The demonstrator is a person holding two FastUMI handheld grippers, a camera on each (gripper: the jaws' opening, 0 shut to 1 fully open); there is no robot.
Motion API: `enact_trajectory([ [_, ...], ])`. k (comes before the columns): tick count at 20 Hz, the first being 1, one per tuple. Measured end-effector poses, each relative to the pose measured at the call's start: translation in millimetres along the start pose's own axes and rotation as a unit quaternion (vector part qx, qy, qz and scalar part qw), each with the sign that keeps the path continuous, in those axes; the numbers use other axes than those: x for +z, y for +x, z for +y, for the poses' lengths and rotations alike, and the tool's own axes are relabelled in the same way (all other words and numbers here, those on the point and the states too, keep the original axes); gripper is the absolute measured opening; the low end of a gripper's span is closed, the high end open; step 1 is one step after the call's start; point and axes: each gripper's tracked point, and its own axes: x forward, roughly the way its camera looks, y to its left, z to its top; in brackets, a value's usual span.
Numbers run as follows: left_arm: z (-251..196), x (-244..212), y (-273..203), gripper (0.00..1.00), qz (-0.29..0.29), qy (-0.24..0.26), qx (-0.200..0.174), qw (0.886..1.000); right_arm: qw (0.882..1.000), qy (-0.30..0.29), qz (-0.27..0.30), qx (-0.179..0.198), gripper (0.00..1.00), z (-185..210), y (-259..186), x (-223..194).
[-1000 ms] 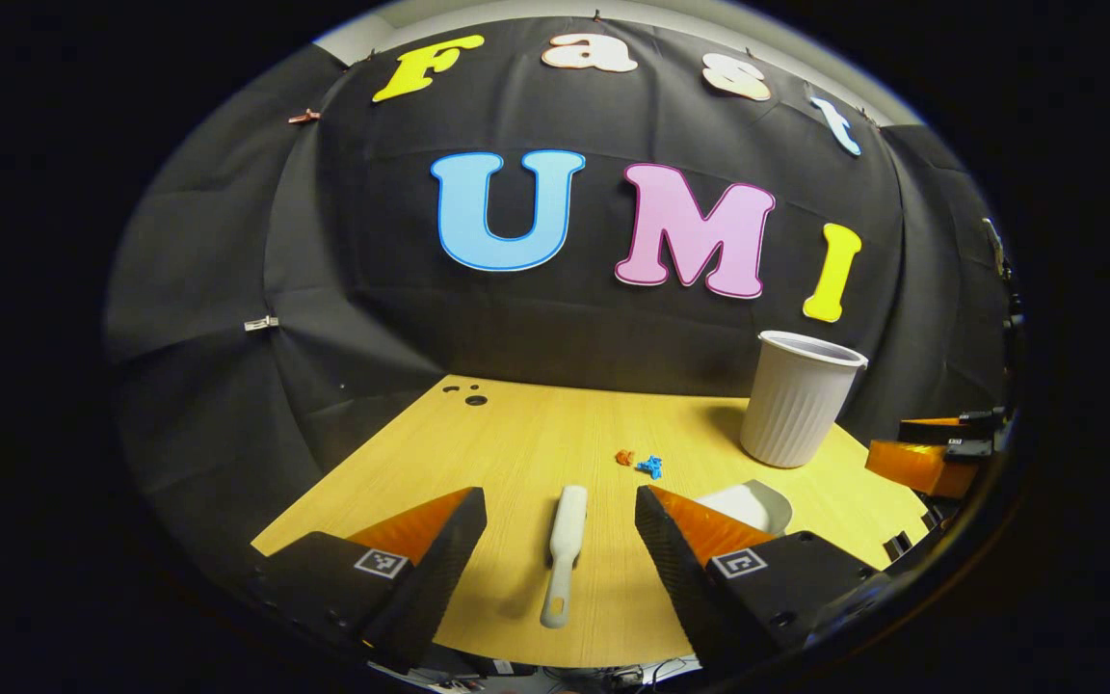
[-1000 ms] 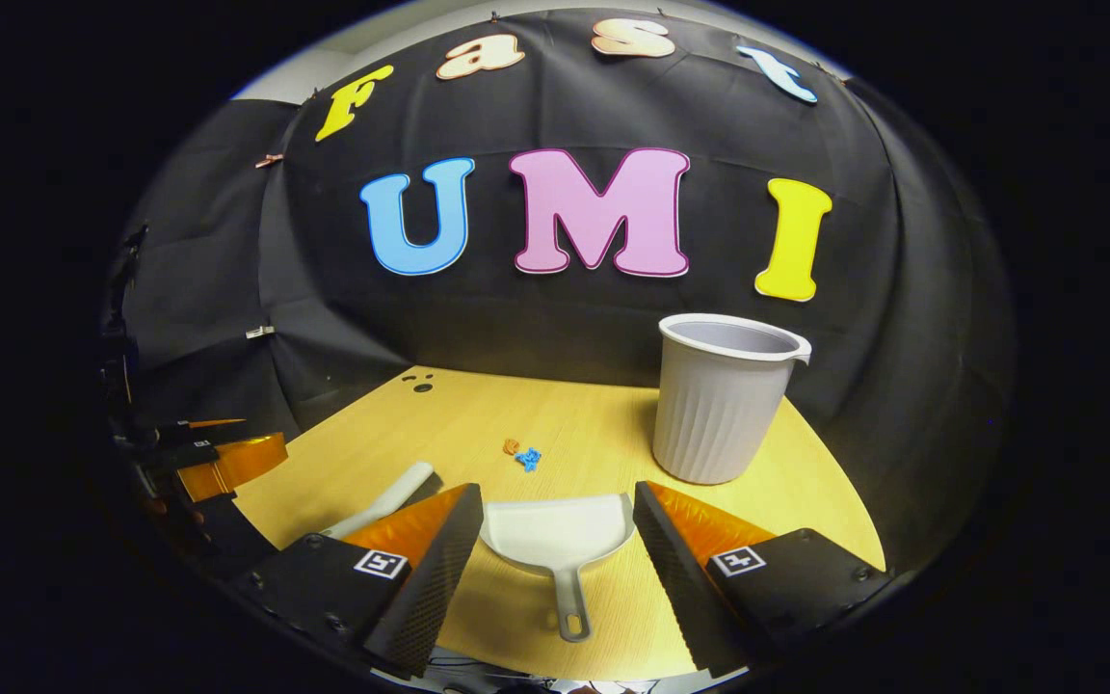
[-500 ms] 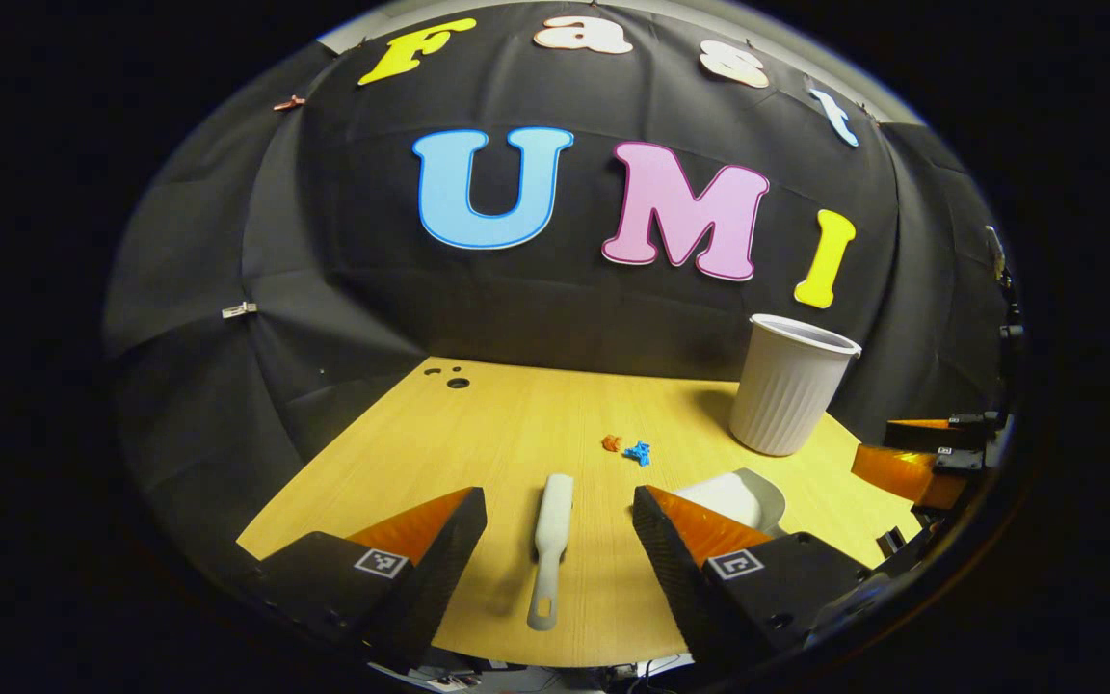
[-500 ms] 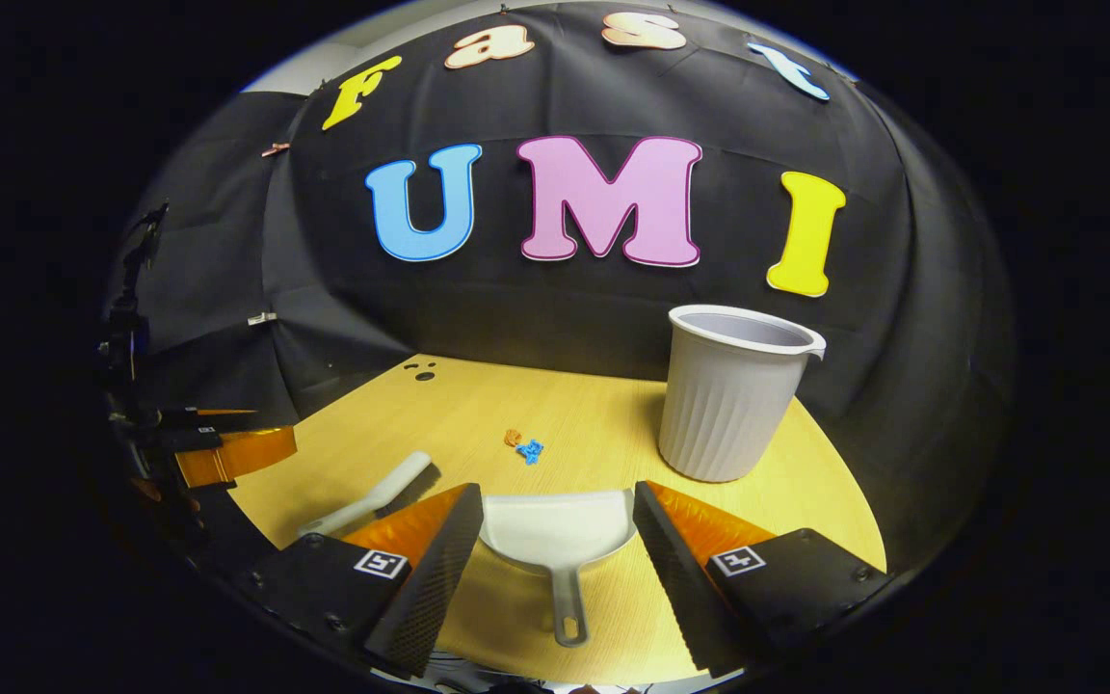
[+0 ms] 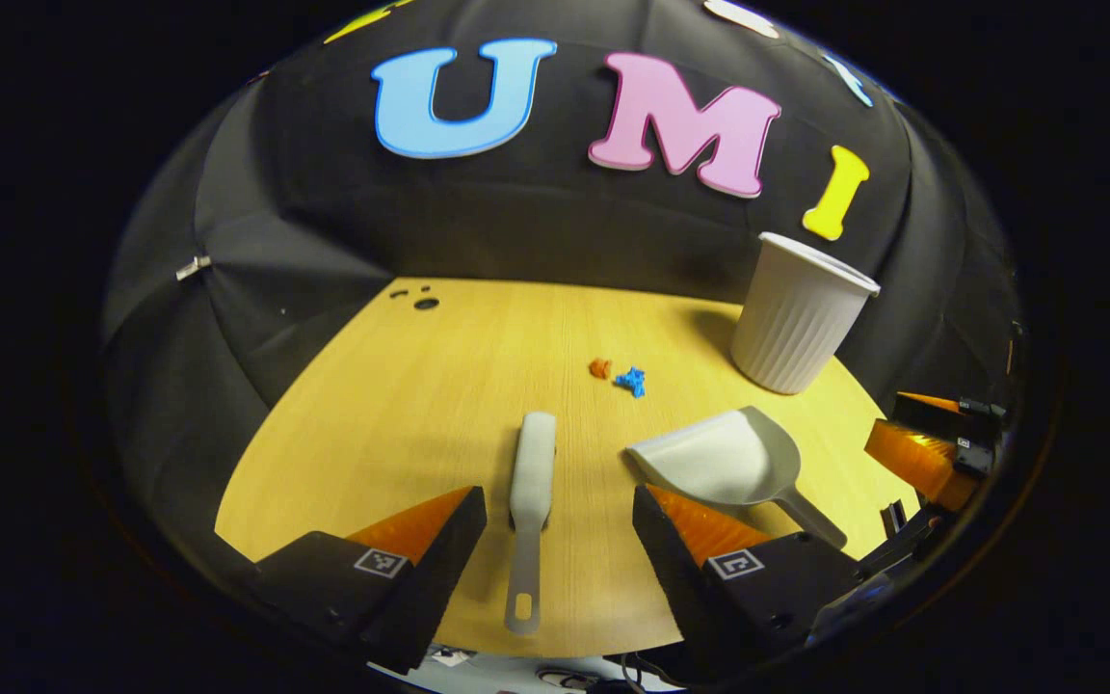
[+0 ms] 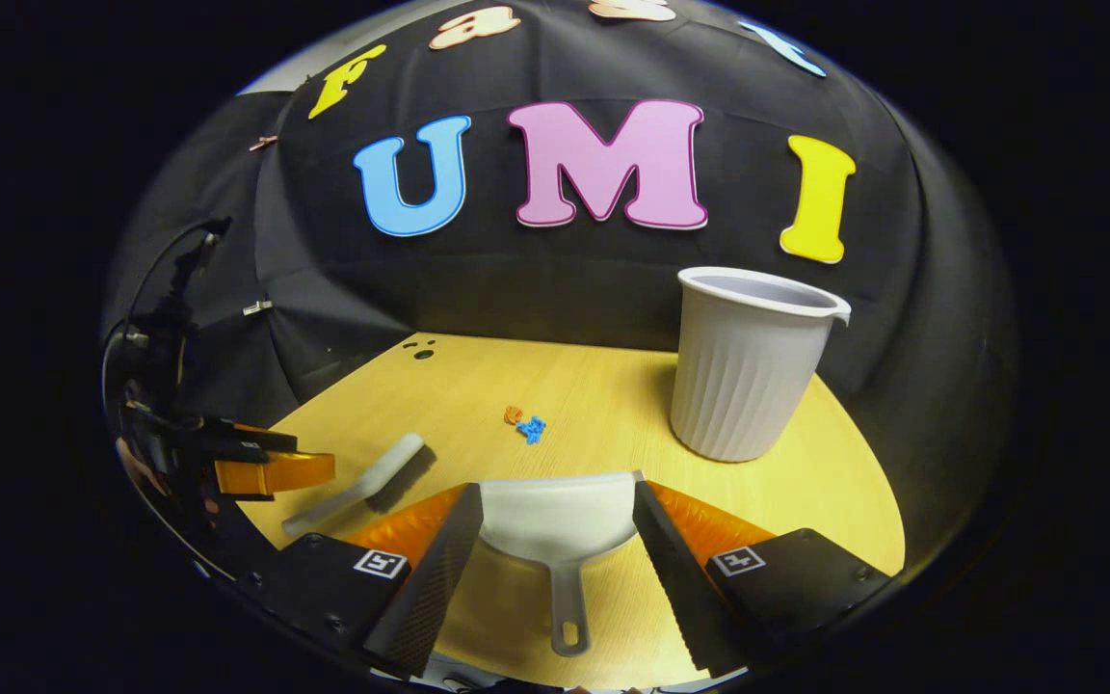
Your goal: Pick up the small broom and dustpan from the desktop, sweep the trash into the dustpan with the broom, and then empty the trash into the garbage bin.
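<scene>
Broom [image 5: 530, 482] lies between left gripper's [image 5: 560, 540] open jaws; dustpan [image 6: 558, 516] between right gripper's [image 6: 558, 549] open jaws.

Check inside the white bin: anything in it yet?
Cannot tell. The right gripper view shows the garbage bin only to its rim and upper inner wall; its bottom is hidden. The orange and blue trash lies on the desktop.
</scene>
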Motion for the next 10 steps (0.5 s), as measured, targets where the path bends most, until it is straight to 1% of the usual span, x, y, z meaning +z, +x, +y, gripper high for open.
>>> enact_trajectory([
  [5, 13, -25, 52, 0.97, 0.090, -0.015, 0.012, 0.996, 1.000, 0.001, 0.026, 0.018, 0.98, -2, 24, -9],
  [8, 16, -38, 74, 0.97, 0.144, 0.000, 0.020, 0.989, 0.998, 0.000, 0.046, 0.032, 0.99, -2, 36, -18],
  [9, 16, -45, 81, 0.97, 0.159, 0.009, 0.022, 0.987, 0.998, 0.001, 0.052, 0.037, 0.94, -2, 39, -20],
  [10, 16, -48, 88, 0.97, 0.170, 0.017, 0.022, 0.985, 0.997, 0.004, 0.057, 0.043, 0.99, -3, 43, -22],
])
